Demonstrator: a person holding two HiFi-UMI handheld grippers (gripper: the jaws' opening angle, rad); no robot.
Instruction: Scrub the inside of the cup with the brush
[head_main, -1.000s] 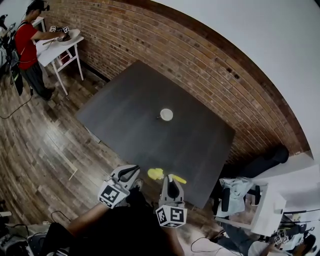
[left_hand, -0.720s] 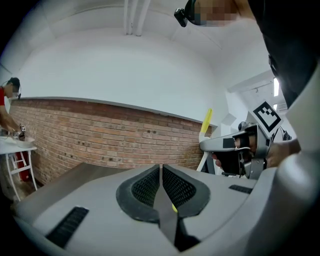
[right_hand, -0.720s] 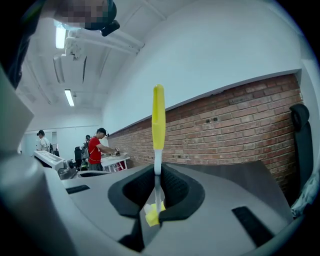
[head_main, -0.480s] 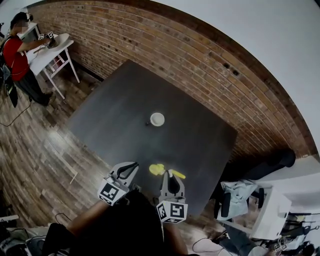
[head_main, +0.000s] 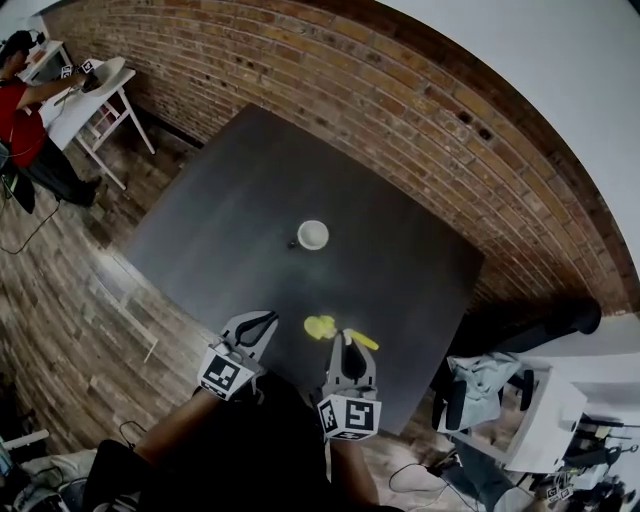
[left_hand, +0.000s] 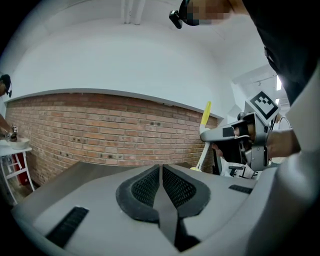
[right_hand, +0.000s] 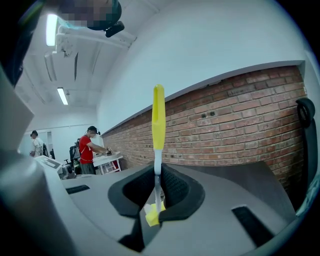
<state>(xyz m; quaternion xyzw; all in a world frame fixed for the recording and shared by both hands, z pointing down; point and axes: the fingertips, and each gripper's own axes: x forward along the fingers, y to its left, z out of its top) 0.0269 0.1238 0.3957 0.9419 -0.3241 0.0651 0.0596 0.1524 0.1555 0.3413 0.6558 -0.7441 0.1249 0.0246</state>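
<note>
Bare tabletop (head_main: 230, 220) all round the lone cup (head_main: 312, 235), open reach from the near edge; brick wall (head_main: 330, 70) behind the far edge; brush (head_main: 322, 326) jutting from right tool (head_main: 347, 342)

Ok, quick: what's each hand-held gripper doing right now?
Left hand-held gripper: closed, nothing between its jaws.
Right hand-held gripper: closed on the yellow brush.

Red brick wall (head_main: 300, 60), wood-plank floor (head_main: 60, 285), dark square table (head_main: 240, 205), white side table (head_main: 88, 100), ceiling strip lights (right_hand: 62, 96)
</note>
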